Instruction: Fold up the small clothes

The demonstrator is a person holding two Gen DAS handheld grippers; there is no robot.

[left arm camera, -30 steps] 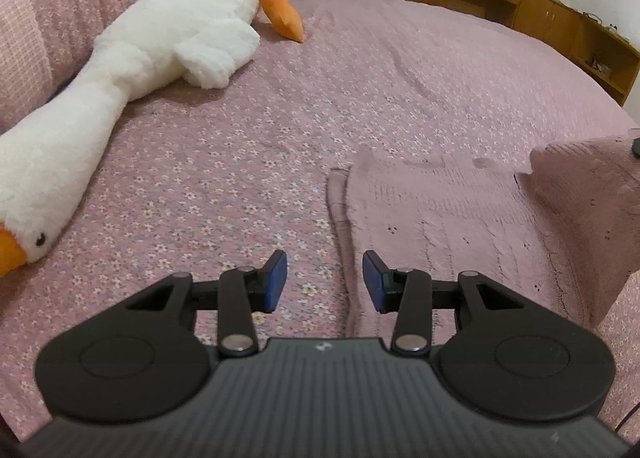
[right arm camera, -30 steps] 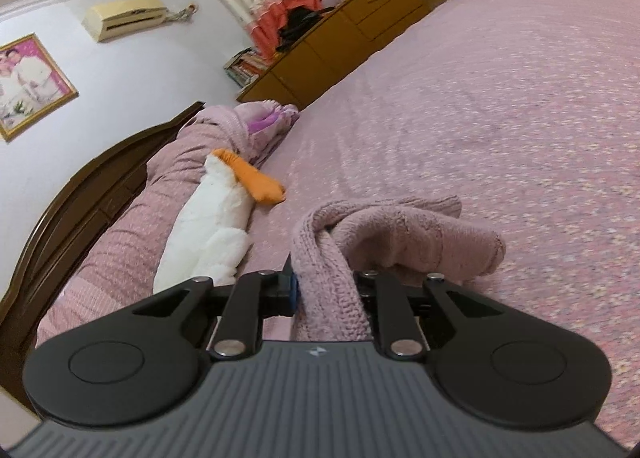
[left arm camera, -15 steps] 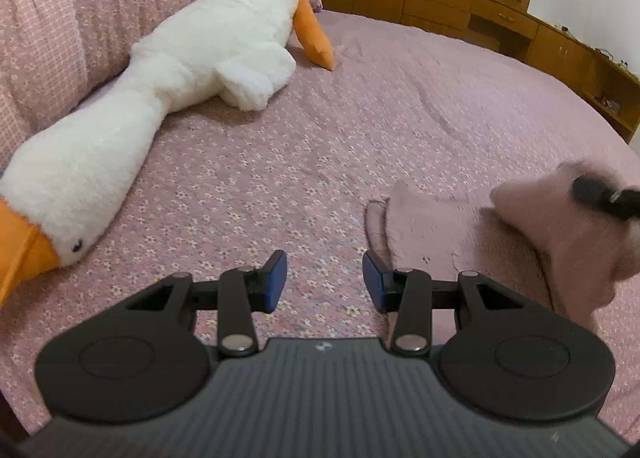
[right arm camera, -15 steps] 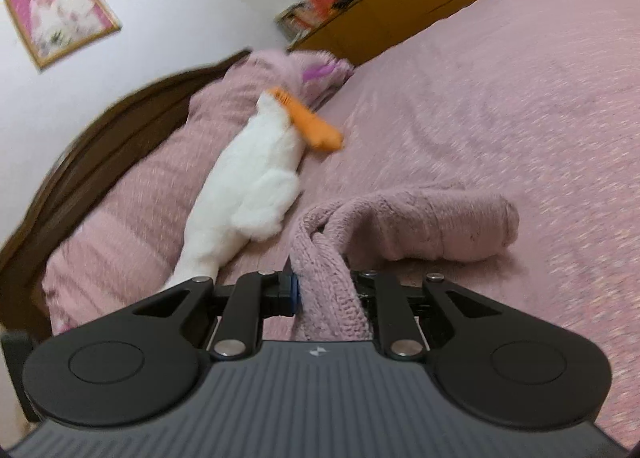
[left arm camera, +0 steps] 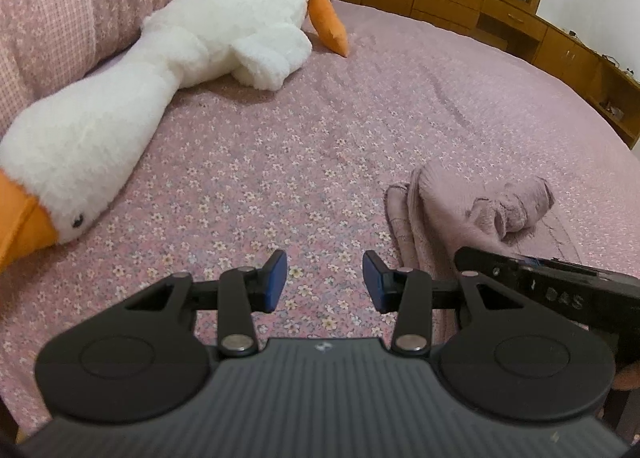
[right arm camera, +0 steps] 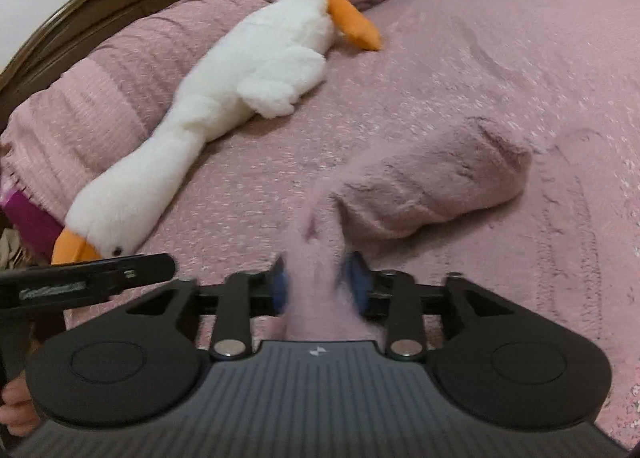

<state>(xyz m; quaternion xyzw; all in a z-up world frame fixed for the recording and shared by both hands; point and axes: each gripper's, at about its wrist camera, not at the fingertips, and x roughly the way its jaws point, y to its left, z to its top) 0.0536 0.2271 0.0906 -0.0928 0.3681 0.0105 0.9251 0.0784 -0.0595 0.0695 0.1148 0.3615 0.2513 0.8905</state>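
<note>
The right hand-held gripper is opening, releasing the sweater carried over; left hand-held gripper stays spread, empty, so this fold looks laid.

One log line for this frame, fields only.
task: fold small clothes | left gripper: open, empty | right gripper: jaws opening, pink knit garment between them | garment: bunched on bedspread

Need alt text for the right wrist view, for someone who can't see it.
The right gripper is opening, a strip of the pink knit garment between its pads, the rest bunched ahead on the pink floral bedspread. A white plush goose lies at left.
</note>
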